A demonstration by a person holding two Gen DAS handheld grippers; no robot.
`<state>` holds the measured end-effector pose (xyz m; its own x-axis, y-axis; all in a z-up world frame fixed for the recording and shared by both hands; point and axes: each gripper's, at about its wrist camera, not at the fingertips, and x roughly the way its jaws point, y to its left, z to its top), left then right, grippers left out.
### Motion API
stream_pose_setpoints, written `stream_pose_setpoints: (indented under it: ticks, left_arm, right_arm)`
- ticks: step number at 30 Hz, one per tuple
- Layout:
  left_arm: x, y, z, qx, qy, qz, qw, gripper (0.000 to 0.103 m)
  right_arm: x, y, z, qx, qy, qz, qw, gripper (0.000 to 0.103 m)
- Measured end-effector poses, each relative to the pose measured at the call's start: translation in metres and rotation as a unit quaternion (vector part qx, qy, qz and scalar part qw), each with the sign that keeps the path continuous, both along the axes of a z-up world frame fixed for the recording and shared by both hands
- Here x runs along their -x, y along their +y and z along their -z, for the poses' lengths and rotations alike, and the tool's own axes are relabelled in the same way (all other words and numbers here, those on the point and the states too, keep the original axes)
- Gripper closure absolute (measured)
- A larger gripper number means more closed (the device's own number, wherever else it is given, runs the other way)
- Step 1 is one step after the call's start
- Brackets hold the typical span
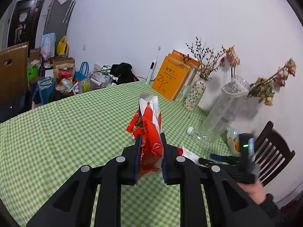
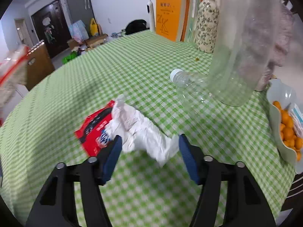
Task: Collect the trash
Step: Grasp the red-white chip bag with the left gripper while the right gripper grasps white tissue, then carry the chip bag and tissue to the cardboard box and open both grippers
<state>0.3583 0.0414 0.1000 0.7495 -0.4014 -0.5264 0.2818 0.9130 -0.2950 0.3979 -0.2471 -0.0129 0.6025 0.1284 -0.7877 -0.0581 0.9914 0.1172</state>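
My left gripper [image 1: 150,140] is shut on a red and white snack bag [image 1: 150,124], which stands up between the fingers above the green checked tablecloth [image 1: 66,132]. My right gripper [image 2: 148,141] is open, its fingers on either side of a crumpled white tissue [image 2: 144,132] that lies on the cloth. A flat red wrapper [image 2: 94,128] lies under the tissue's left end. An empty clear plastic bottle [image 2: 186,81] with a white cap lies on its side beyond the tissue. The right gripper also shows, blurred, in the left wrist view [image 1: 217,158].
A tall clear jar [image 2: 240,43], a patterned vase [image 2: 205,26] with dried flowers, orange books [image 2: 168,13] and an electric toothbrush [image 2: 151,11] stand along the wall. A bowl of oranges [image 2: 286,126] sits at the right edge. A dark chair [image 1: 272,151] stands beside the table.
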Motion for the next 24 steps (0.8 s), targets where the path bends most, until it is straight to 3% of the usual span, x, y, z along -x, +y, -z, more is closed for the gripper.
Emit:
stream_pose_setpoints:
  ticks: [5,6,7,9,16,24]
  left_arm:
    - [-0.004,0.008,0.001,0.009,0.008,-0.007,0.9999,0.087]
    - [-0.005,0.008,0.001,0.009,0.010,-0.007,0.9999,0.087]
    - [-0.006,0.008,0.002,0.011,0.014,-0.007,0.9998,0.087]
    - [-0.006,0.007,0.003,0.013,0.018,-0.005,0.9997,0.087]
    - [-0.001,-0.005,0.000,0.010,0.013,0.013,0.9998,0.087]
    - [0.007,-0.030,0.002,0.027,0.026,0.062,0.9974,0.087]
  right_arm:
    - [-0.014,0.000,0.021,-0.002,0.026,0.016,1.000,0.070]
    - [-0.014,-0.001,0.024,0.001,0.026,0.018,1.000,0.083]
    - [-0.014,-0.002,0.026,0.003,0.023,0.018,1.000,0.089]
    - [-0.006,-0.002,0.025,0.012,0.014,0.015,1.000,0.095]
    - [0.024,-0.011,-0.020,0.025,-0.050,0.018,0.998,0.096]
    - [0.091,-0.059,-0.066,0.034,-0.101,0.041,0.993,0.096]
